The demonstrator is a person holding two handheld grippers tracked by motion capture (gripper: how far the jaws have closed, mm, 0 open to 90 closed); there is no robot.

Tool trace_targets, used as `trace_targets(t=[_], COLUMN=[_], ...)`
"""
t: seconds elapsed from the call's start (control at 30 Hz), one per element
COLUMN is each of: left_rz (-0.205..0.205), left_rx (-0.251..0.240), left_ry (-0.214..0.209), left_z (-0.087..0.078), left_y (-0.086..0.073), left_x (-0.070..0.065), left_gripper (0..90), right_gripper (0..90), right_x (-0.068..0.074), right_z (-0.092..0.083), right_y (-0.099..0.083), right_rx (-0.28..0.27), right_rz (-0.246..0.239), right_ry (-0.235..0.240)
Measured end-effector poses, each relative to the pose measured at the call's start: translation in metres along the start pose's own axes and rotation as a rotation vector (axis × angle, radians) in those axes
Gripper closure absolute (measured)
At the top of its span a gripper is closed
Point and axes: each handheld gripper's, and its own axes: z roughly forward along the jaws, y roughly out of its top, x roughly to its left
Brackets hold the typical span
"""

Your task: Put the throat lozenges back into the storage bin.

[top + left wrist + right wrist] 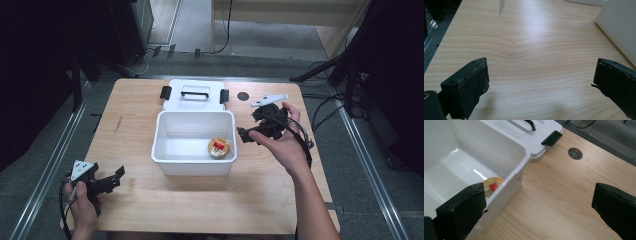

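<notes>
I see the wooden counter (150,200) carrying a white bin (194,142) at its centre, open at the top. Behind the bin and touching its far rim lies the white lid (195,95), flat, with a black handle (195,93) across its middle and a black latch at each end. My right gripper (262,126) is held in the hand just beside the bin's right wall, above the counter; in the right gripper view its jaws stand wide apart with nothing between them, one jaw over the bin's near corner, the other over bare wood. My left gripper (107,182) sits at the near left corner of the counter, well apart from the bin; in the left gripper view its jaws are also spread wide and hold nothing, with bare wood between them and the bin's wall at the right edge. Inside the bin, in its near right corner, rests a small round tin (219,147), gold with a red label (493,186). A small round hole (243,96) shows in the counter right of the lid.
</notes>
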Motion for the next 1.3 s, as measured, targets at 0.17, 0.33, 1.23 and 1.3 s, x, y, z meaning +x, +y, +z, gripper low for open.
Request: trace_targets(t=[0.17,0.33,1.23,1.3], left_rz=[0.007,0.006,0.007,0.007], left_rx=[0.002,0.002,0.003,0.002], left_ry=[0.000,0.001,0.013,0.013], left_z=[0.000,0.000,0.000,0.000], left_y=[0.000,0.000,0.000,0.000], left_x=[0.000,0.000,-0.001,-0.001], left_gripper=[0.7,0.7,0.7,0.7], right_gripper=[0.0,0.0,8.3,8.4], right_x=[-0.013,-0.022,-0.059,-0.060], right_z=[-0.004,-0.004,-0.008,-0.010], right_y=[-0.028,-0.050,-0.204,-0.213], right_rx=[-0.036,-0.055,-0.199,-0.196], right_rz=[0.048,0.092,0.317,0.333], right_ry=[-0.023,-0.030,-0.139,-0.147])
